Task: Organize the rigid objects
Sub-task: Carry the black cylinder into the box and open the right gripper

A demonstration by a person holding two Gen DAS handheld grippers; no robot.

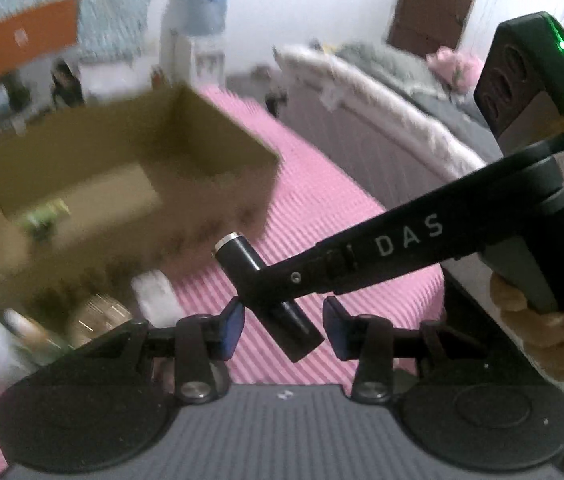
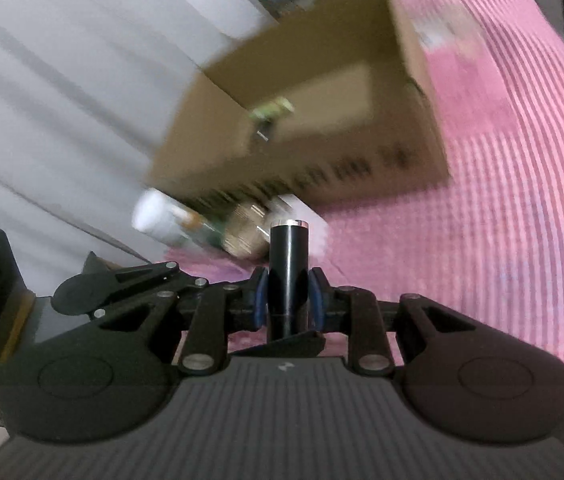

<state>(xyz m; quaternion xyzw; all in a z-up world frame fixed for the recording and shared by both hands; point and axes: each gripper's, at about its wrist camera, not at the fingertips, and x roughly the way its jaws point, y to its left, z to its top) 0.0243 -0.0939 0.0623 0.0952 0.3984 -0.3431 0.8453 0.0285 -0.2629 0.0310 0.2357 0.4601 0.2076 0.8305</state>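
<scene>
Pink ribbed mat [image 1: 321, 200] underfoot, grey bed [image 1: 381, 120] along its right edge, pale curtain [image 2: 42, 100] on the other side. Open cardboard box [image 1: 130, 168] on the mat, near wall printed, flaps up; small green item [image 1: 44, 218] blurred on its floor, otherwise bare inside. Just in front of the box's near edge: white bottle [image 2: 154, 216], glassy jar [image 2: 246, 232], white block [image 1: 154, 292], crowded together. Free mat to the right of the box, up to the bed edge.

Right tongs [image 2: 287, 300] clamped on a black cylinder [image 2: 287, 264] with a silver cap, upright between the blue pads, held above the mat short of the box. Left tongs [image 1: 283, 326] apart, blue pads either side of the cylinder's lower end without touching it. Hand [image 1: 541, 320] gripping the right handle.
</scene>
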